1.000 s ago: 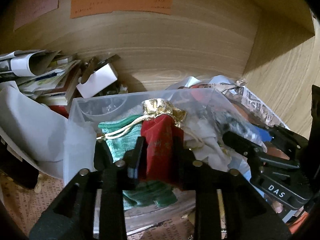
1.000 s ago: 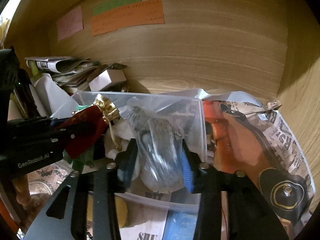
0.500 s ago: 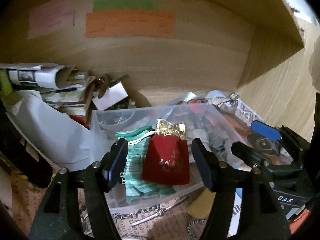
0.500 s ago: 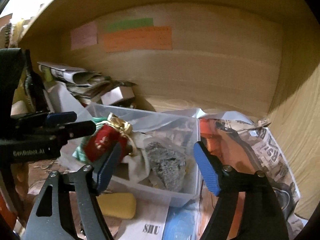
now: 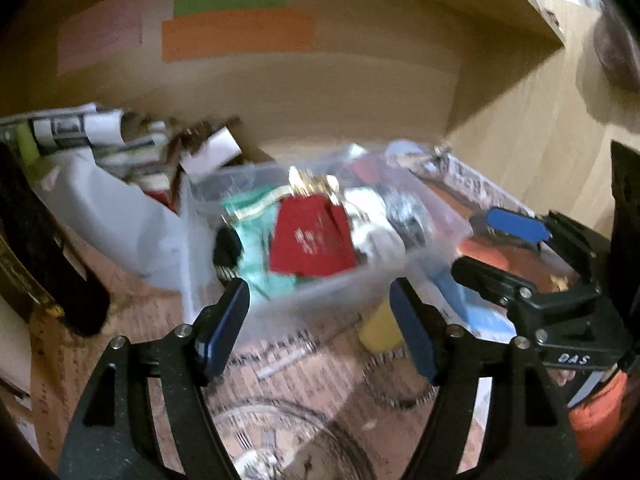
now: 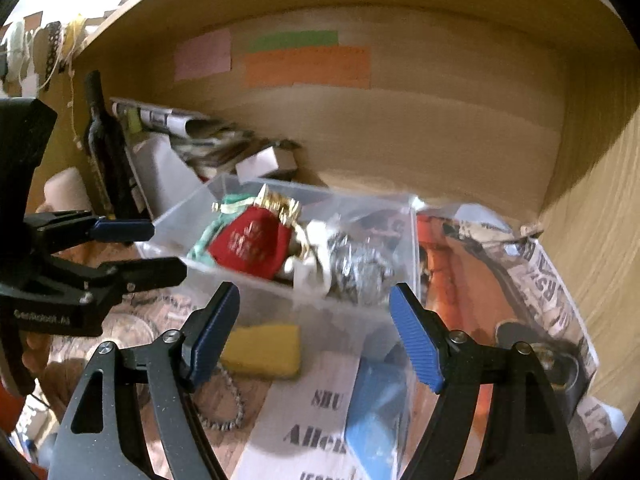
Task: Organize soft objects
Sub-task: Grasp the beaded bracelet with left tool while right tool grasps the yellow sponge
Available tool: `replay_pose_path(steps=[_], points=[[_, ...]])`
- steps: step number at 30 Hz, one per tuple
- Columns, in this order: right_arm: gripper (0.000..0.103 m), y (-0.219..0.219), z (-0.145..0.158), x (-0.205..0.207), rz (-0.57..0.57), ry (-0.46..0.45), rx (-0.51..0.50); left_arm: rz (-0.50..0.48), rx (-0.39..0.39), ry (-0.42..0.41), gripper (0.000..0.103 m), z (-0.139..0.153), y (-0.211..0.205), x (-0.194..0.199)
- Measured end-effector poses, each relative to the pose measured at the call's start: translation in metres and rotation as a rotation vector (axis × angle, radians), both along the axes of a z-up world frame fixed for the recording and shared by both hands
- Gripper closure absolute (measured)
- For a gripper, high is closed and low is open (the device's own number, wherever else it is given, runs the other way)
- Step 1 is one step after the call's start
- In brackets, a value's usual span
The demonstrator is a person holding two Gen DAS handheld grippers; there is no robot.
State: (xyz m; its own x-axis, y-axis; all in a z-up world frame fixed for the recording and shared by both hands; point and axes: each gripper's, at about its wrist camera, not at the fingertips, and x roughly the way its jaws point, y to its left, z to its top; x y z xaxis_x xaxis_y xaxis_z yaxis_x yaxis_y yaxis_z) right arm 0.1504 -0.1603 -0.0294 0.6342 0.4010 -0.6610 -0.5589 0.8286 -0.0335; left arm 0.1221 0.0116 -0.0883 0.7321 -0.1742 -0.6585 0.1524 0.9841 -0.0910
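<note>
1. Red pouch lies in the clear bin over a green pouch, gold neck toward the back wall; grey bundle beside it at the bin's right end — both look put away.
2. My left gripper hangs in front of the bin, fingers wide, nothing between them.
3. Right gripper likewise — spread wide, empty.
4. Left to do, I judge: the yellow sponge sits on the papered shelf floor just outside the bin.
5. Left view is blurred; small clutter unreadable.
</note>
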Motion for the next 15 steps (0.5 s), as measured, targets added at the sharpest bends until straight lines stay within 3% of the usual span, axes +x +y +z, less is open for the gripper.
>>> replay_pose_path(steps=[11, 15], points=[[0.028, -0.015, -0.018, -0.011, -0.021, 0.077, 0.007, -0.049, -0.029, 0.174, 0.031, -0.053, -0.017, 0.001], [0.028, -0.018, -0.021, -0.012, -0.027, 0.096, 0.016, -0.070, -0.022, 0.206, 0.048, -0.064, -0.027, 0.002]])
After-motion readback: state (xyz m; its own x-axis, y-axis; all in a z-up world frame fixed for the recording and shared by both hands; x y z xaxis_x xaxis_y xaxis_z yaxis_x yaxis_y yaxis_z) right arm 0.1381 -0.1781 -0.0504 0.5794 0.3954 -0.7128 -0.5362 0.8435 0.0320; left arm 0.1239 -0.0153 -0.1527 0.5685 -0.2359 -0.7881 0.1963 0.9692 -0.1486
